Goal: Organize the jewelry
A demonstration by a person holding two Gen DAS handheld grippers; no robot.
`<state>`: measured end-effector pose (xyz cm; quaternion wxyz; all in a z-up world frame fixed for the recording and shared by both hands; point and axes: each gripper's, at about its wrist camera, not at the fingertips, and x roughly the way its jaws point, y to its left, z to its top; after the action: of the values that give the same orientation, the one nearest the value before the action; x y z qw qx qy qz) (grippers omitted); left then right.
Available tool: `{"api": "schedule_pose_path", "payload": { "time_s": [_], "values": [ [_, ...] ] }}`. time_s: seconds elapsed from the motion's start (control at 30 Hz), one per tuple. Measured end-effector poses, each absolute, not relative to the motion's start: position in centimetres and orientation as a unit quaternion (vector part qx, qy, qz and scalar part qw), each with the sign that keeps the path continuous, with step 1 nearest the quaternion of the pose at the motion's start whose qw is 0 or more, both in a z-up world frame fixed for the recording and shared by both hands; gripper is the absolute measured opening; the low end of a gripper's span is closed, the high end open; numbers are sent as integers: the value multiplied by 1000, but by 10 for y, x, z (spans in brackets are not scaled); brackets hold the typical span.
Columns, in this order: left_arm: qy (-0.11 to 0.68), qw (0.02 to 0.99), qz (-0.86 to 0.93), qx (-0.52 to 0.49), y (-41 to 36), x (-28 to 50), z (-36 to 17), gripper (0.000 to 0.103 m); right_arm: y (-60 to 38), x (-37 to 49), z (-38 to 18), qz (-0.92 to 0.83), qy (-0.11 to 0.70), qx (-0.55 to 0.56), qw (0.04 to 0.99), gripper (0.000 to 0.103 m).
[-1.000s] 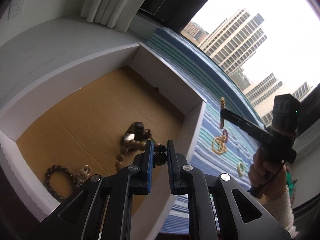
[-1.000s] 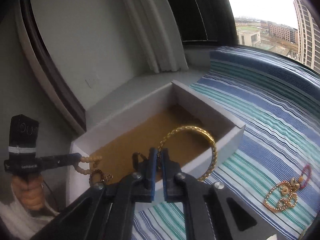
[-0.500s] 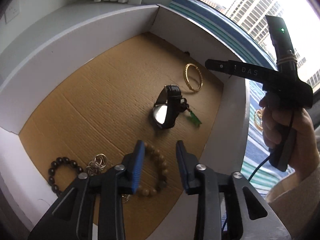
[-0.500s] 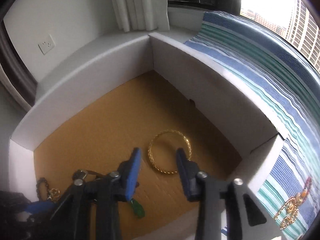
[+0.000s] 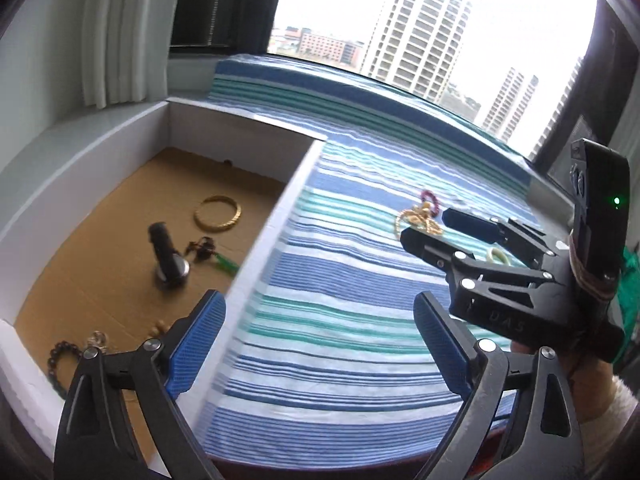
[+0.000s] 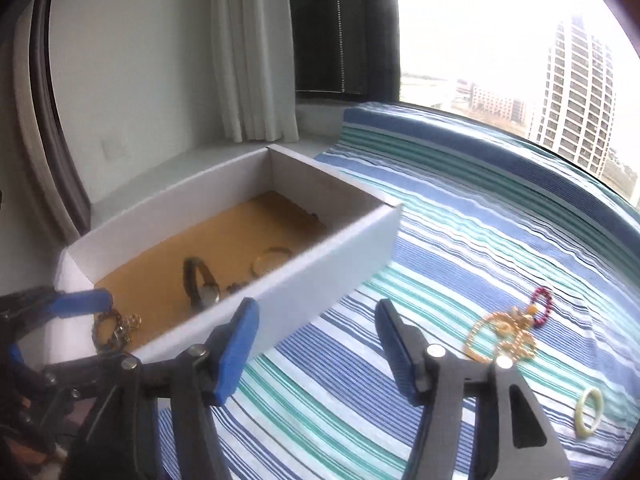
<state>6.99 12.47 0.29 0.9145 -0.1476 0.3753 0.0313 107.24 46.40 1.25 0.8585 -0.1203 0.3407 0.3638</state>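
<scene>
My left gripper (image 5: 320,340) hangs over the box's near wall and the striped cloth, its jaws opening wide with nothing between them. My right gripper (image 6: 318,344) is above the cloth beside the box, jaws also opening and empty; it shows in the left wrist view too (image 5: 424,226). The white box (image 6: 340,248) holds a gold bangle (image 5: 218,214), a dark watch (image 5: 168,256), a green pendant (image 5: 224,264), a dark bead bracelet (image 5: 60,360) and wooden beads (image 5: 158,326). On the cloth lie gold chains (image 6: 504,332), a red bead bracelet (image 6: 544,306) and a pale green ring (image 6: 588,406).
The blue, green and white striped cloth (image 6: 460,240) covers the sill up to the window. A white curtain (image 6: 252,60) and a wall stand behind the box. A hand (image 5: 560,364) holds the right gripper at the right edge of the left wrist view.
The left gripper let the wooden beads go in the box and the right let the gold bangle go there. Both drew back out toward the cloth, and their jaws spread wider.
</scene>
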Motion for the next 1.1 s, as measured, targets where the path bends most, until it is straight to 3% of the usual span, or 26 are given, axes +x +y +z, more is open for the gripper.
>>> {"api": "schedule_pose_path", "payload": {
  "time_s": [0.17, 0.63, 1.1],
  "values": [
    [391, 913, 11, -118, 72, 86, -22, 98, 389, 1051, -4, 275, 342, -133, 889, 78],
    [412, 911, -7, -23, -11, 95, -63, 98, 207, 1003, -78, 41, 413, -37, 909, 79],
    [458, 887, -45, -40, -26, 103, -81, 101, 193, 983, -78, 28, 395, -21, 918, 79]
  ]
}}
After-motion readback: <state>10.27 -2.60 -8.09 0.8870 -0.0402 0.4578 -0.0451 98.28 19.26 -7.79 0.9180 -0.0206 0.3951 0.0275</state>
